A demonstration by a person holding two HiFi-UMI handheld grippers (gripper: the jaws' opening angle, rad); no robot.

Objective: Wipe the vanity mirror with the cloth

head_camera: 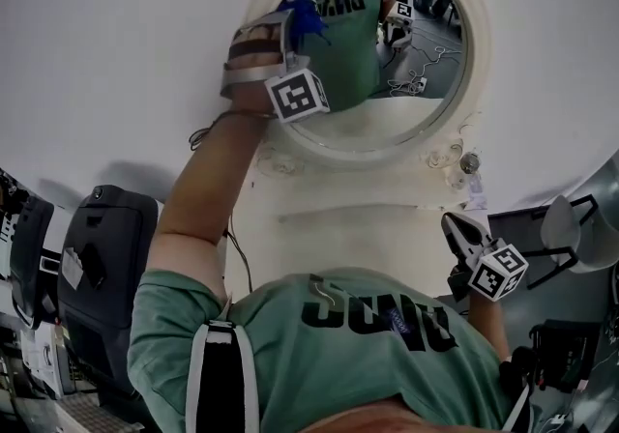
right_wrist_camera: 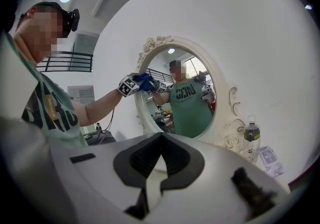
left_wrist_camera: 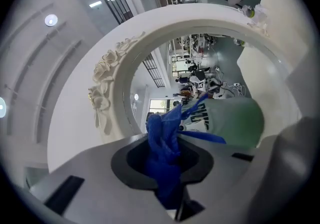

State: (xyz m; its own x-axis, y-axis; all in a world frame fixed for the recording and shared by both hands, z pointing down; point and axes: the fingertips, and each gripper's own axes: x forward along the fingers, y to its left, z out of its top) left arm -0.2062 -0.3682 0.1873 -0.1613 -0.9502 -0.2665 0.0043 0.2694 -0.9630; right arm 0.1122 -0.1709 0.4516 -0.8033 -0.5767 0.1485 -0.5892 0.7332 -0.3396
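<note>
Blue cloth (left_wrist_camera: 165, 138) pinched in left hand-held gripper (left_wrist_camera: 169, 163) at mirror (head_camera: 397, 64); right hand-held gripper (right_wrist_camera: 159, 168) closed, empty.

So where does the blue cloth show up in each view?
Head view: blue cloth upper centre, at the upper left of the white carved mirror frame.
Left gripper view: blue cloth lower centre, clamped in the left hand-held gripper.
Right gripper view: blue cloth small, left of centre, at the frame's left side.
Shared landmark: the white carved mirror frame.

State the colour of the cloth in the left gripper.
The cloth is bright blue, best seen in the left gripper view.
</note>
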